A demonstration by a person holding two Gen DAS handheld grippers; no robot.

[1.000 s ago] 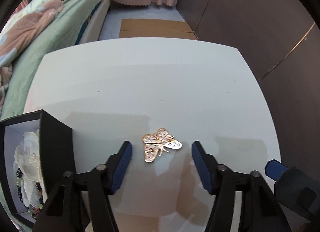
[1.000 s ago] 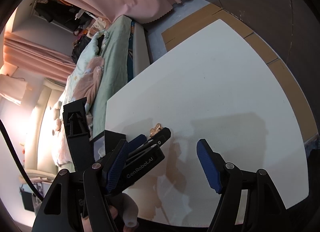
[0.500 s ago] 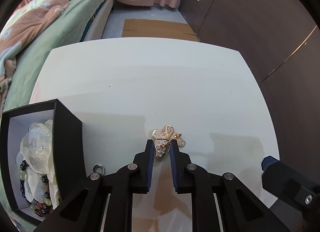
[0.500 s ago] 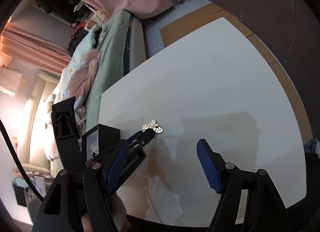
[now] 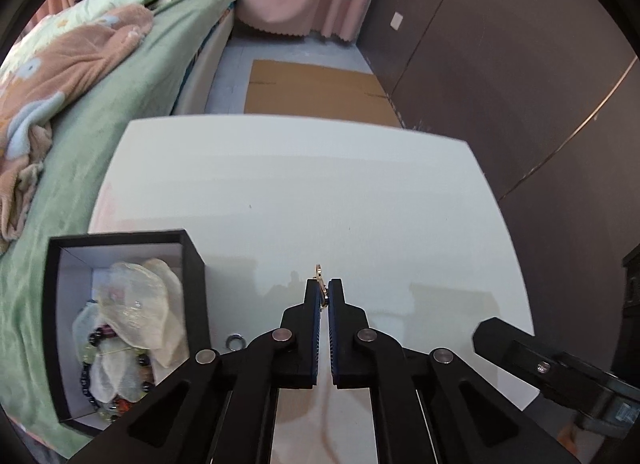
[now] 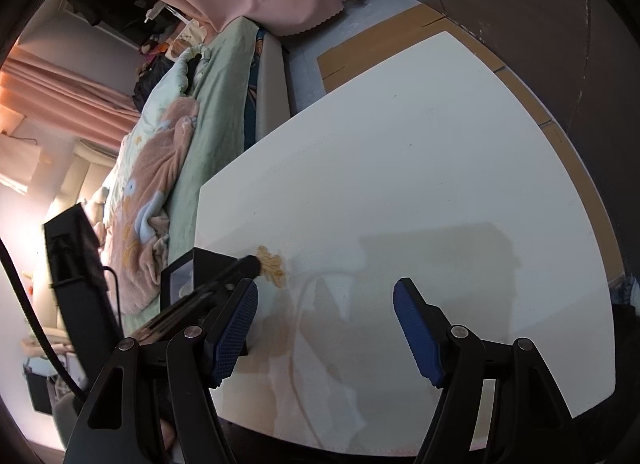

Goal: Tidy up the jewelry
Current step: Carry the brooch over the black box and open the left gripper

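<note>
My left gripper [image 5: 323, 291] is shut on a gold butterfly brooch [image 5: 319, 273], which stands edge-on between the blue pads, lifted off the white table [image 5: 304, 192]. The right wrist view shows the same brooch [image 6: 273, 264] sticking out of the left gripper's tips [image 6: 250, 264] above the table. A black jewelry box [image 5: 120, 324] with a white lining sits open at the table's left edge; it holds a pale shell-like flower piece [image 5: 136, 304] and a beaded bracelet [image 5: 116, 380]. My right gripper [image 6: 326, 316] hovers open over the table's near part, with nothing between its fingers.
A small silver ring [image 5: 235, 342] lies on the table between the box and the left gripper. A bed with a green cover [image 5: 100, 76] runs along the table's left side. Cardboard [image 5: 316, 88] lies on the floor beyond the table; a dark wall stands to the right.
The left gripper's jaws closed from wide open around the butterfly brooch, gripped it and lifted it off the table. More of the box has come into view. The right gripper stayed put.
</note>
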